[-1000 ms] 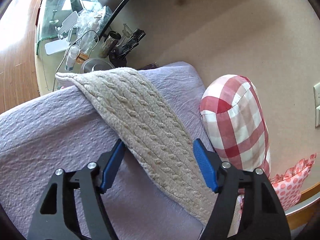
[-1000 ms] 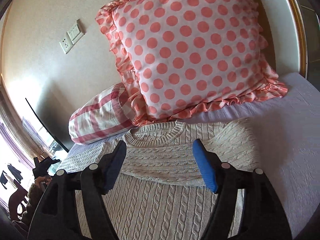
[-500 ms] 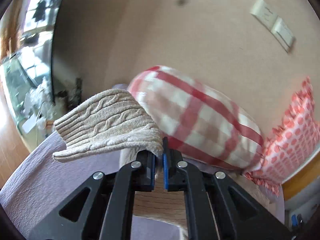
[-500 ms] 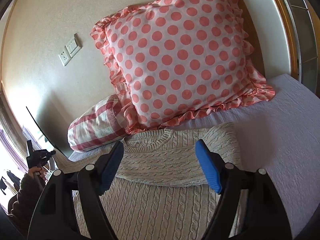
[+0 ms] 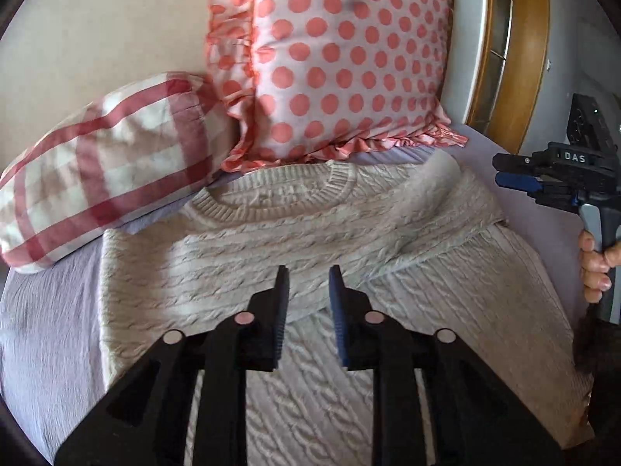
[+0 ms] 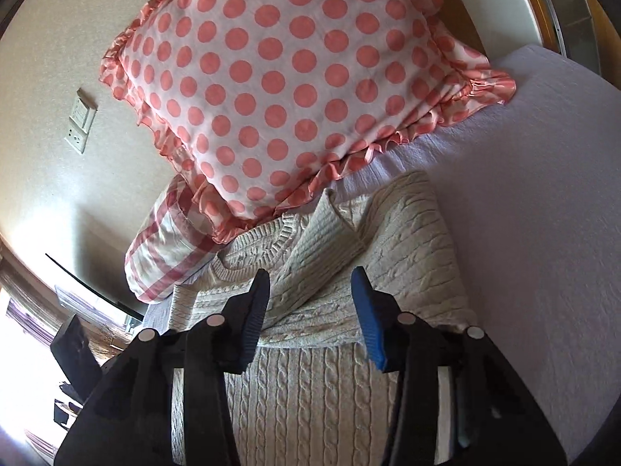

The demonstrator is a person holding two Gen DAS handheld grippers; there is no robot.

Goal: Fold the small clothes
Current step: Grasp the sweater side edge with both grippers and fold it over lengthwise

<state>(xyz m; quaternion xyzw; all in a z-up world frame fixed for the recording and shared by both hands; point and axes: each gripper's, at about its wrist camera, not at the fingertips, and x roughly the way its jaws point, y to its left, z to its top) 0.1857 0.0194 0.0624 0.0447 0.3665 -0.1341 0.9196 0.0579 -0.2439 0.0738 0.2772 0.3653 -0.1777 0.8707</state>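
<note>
A cream cable-knit sweater (image 5: pixel 318 240) lies flat on the lilac bedspread (image 5: pixel 42 310), neck toward the pillows, with both sleeves folded across its chest. It also shows in the right wrist view (image 6: pixel 310 369). My left gripper (image 5: pixel 306 287) hovers over the folded sleeves, jaws a little apart and holding nothing. My right gripper (image 6: pixel 310 291) is open and empty above the sweater's chest. The right gripper also shows at the right edge of the left wrist view (image 5: pixel 551 174), held in a hand.
A white pillow with pink dots (image 5: pixel 341 62) leans on the wall behind the sweater. A red-and-white checked bolster (image 5: pixel 104 178) lies to its left. A wall socket (image 6: pixel 79 120) is on the beige wall. A wooden frame (image 5: pixel 516 46) stands at the right.
My left gripper carried the left sleeve across the sweater's chest, let it go and opened slightly. My right gripper has moved closer over the sweater and stayed open.
</note>
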